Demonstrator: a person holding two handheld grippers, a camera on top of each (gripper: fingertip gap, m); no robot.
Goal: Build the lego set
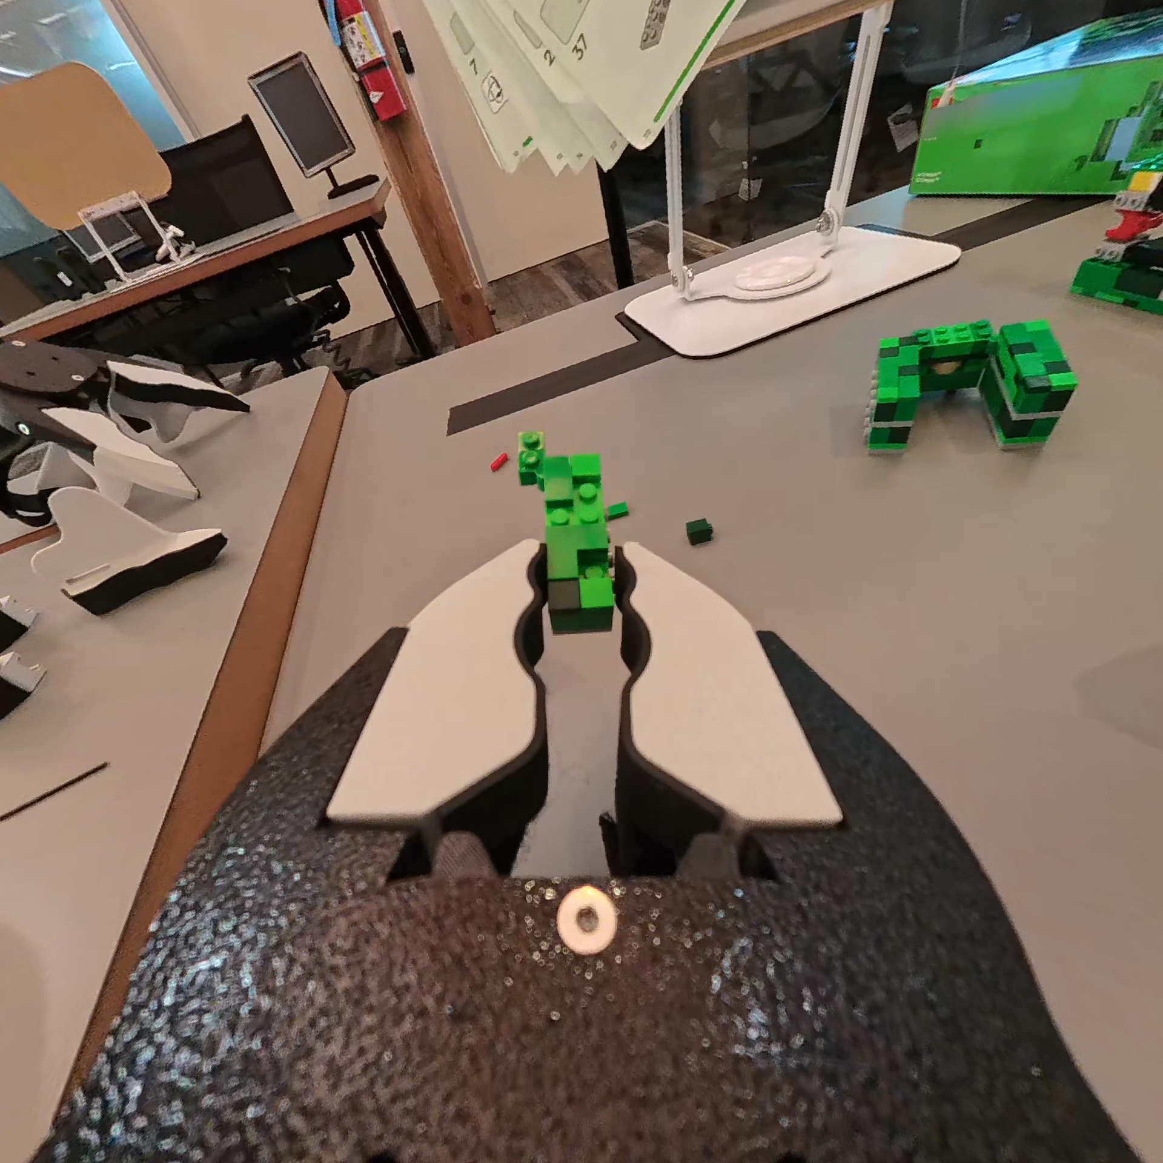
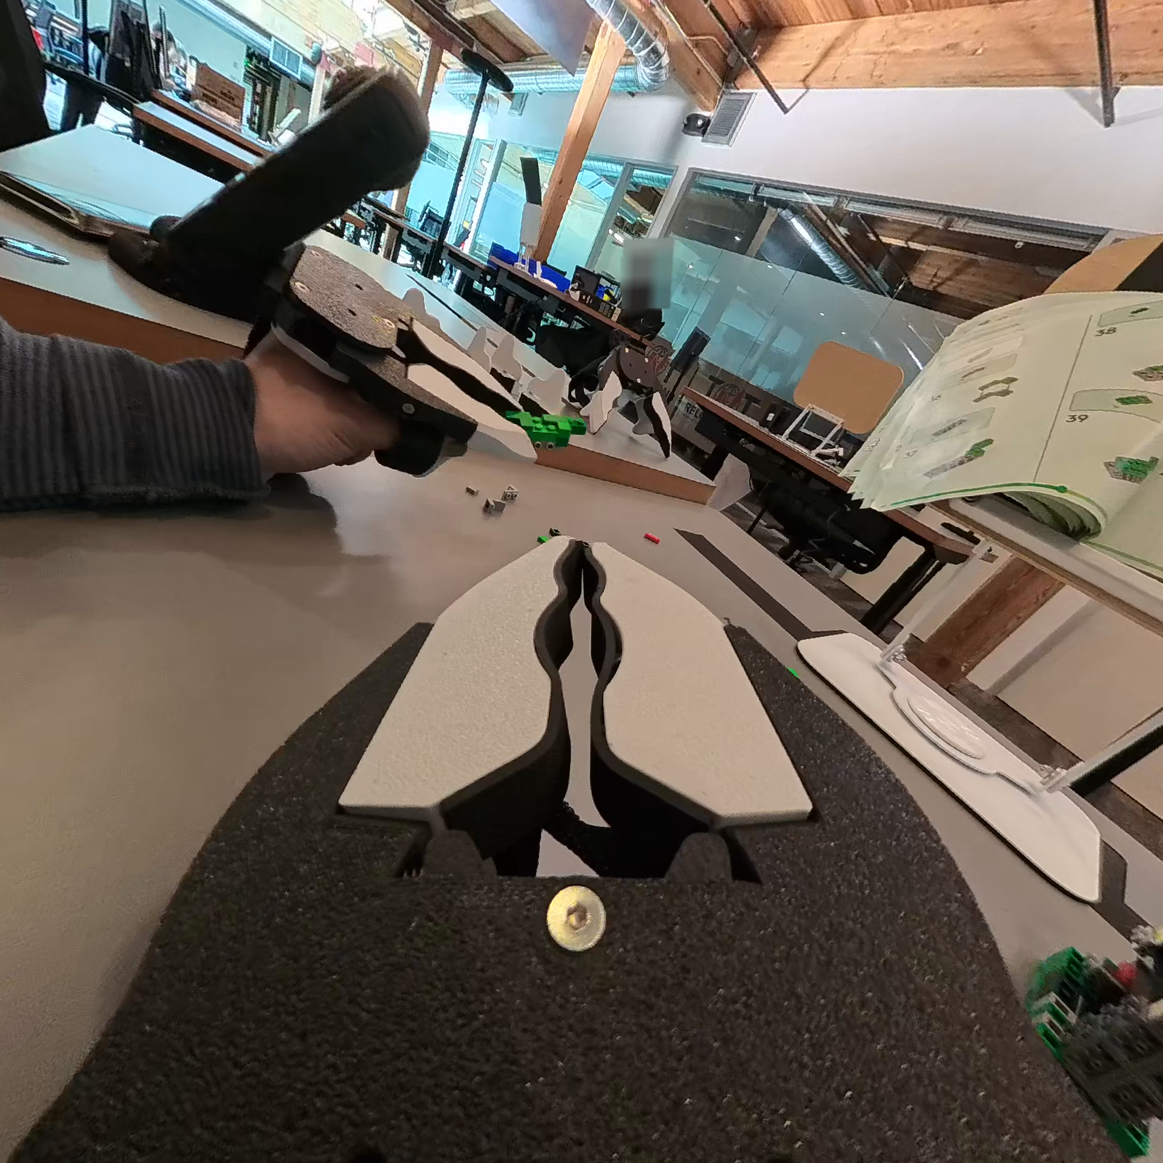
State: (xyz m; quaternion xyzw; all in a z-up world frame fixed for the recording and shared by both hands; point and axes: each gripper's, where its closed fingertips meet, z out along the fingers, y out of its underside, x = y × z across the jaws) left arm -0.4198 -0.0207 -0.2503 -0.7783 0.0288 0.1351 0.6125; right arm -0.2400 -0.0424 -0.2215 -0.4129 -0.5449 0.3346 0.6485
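My left gripper is shut on a long green brick assembly, gripping its near end so that it sticks out forward. In the right wrist view that gripper, held by a hand, carries the assembly above the grey table. My right gripper is shut, tips low near the table; nothing shows clearly between them. A green arch-shaped build stands on the table to the right. Loose pieces lie beyond the assembly: a dark green brick, a small green plate and a red piece.
An open instruction booklet hangs on a white stand at the table's far side. A green box and another build are far right. Spare gripper fingers lie on the adjoining left table. Small grey pieces lie on the table. The tips of one gripper are about 20 centimeters away from the tips of the other. The small green plate is about 12 centimeters from my left fingertips and 25 centimeters from my right.
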